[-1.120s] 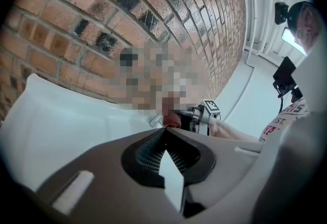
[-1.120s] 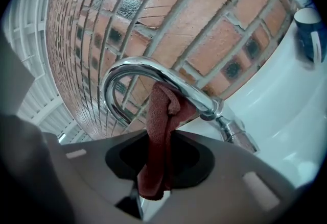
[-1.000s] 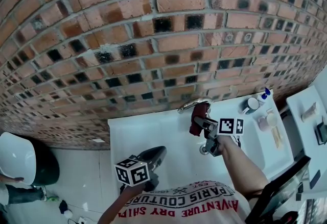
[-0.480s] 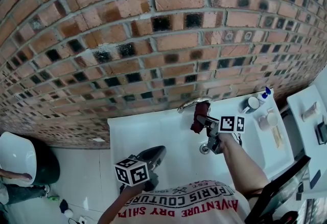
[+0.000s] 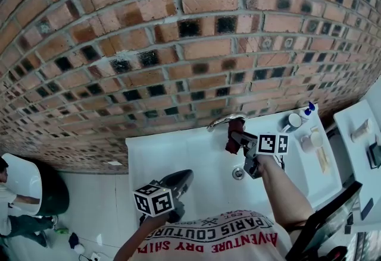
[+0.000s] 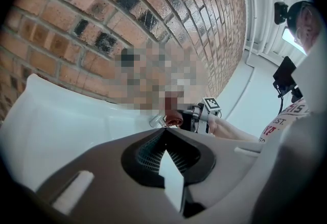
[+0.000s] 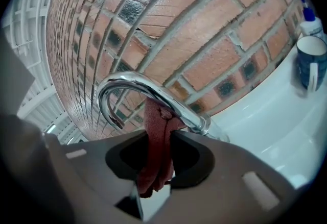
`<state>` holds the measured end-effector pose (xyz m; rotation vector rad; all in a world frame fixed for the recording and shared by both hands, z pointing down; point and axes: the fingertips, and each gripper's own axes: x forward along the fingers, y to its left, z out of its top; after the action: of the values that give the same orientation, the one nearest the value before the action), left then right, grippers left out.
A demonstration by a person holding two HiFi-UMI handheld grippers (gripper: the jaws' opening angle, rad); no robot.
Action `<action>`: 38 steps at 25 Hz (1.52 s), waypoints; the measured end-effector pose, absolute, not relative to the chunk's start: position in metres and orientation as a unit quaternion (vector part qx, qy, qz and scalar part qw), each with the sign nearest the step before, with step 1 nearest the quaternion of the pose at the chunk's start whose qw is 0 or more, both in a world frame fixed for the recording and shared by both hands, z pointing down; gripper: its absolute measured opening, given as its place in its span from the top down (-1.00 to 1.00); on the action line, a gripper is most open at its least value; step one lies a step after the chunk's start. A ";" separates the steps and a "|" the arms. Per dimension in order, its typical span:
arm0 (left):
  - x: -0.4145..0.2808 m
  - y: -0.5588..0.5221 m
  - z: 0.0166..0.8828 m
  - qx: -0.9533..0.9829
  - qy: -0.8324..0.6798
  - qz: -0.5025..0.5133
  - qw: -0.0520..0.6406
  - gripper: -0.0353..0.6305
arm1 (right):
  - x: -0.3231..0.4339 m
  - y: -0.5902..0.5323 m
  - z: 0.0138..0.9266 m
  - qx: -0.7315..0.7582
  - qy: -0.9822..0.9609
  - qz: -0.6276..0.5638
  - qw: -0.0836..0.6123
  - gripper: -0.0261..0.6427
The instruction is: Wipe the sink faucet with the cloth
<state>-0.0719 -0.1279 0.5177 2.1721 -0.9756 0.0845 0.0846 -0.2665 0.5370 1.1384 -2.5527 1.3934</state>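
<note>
Grips a dark red cloth [image 7: 156, 152] in the right gripper [image 7: 156, 136], pinched tight between both jaws, with loose folds hanging below them. Presses the upper end of that cloth against the curved chrome faucet [image 7: 134, 84], on the arched neck a little way up from the base. Reaches out over a white sink [image 5: 172, 156] set against a brick wall [image 5: 178, 46], with the cloth above and just behind the round drain [image 5: 238, 173]. Holds the left gripper [image 5: 186, 176] low over the near part of the sink, well apart from the faucet and the cloth, closed tip to tip on nothing. Shows a blue-and-white mug [image 7: 308, 67] and a pump bottle [image 7: 309, 20] on the ledge to the right of the faucet, close together and close to the wall.
</note>
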 end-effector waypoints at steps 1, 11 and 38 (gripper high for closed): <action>-0.072 -0.128 0.517 0.847 -0.380 0.033 0.370 0.88 | 0.084 -0.267 0.533 0.364 -0.820 0.442 0.008 0.64; -0.072 -0.123 0.512 0.850 -0.378 0.025 0.366 0.88 | 0.074 -0.265 0.489 0.353 -0.842 0.408 -0.008 0.64; -0.087 -0.124 0.517 0.845 -0.383 0.007 0.373 0.88 | 0.011 -0.251 0.506 0.320 -0.860 0.393 0.059 0.64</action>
<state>-0.0874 -0.1243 0.5170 2.1663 -0.9805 0.0175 0.0109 -0.2507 0.5056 0.9692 -2.6049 1.1908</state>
